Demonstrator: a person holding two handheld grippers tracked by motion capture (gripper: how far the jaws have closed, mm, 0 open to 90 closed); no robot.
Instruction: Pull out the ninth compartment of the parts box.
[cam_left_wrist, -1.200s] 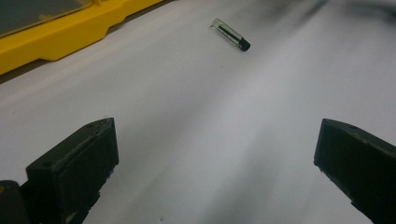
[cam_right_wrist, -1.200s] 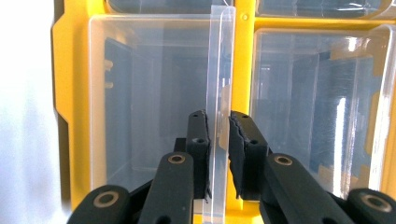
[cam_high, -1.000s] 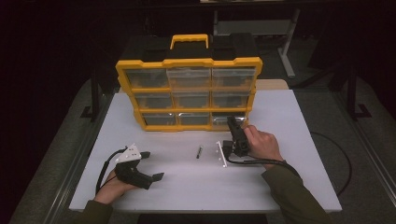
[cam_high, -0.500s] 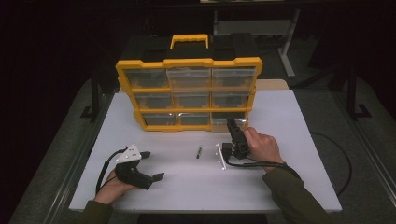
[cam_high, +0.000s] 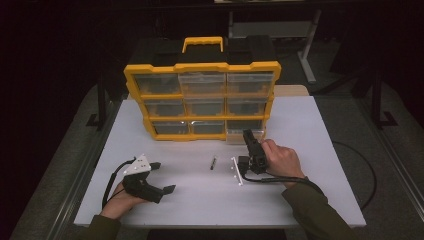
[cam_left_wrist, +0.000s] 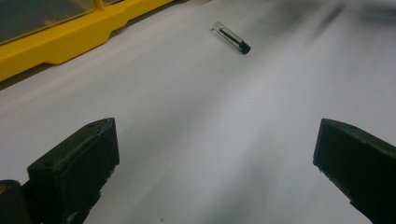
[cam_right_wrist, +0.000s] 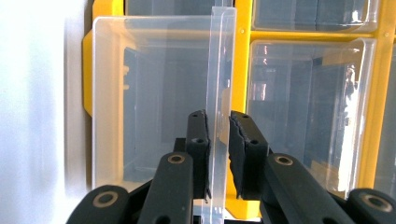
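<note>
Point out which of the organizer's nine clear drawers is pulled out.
The bottom-right drawer of the yellow organizer: it juts forward of the frame, its front lip pinched in the right claw. The other eight sit flush.

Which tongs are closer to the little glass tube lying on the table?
The right tongs. They grip a clear drawer at the yellow organizer, just right of the glass tube. The left tongs rest farther away, off to the tube's left, open.
</note>
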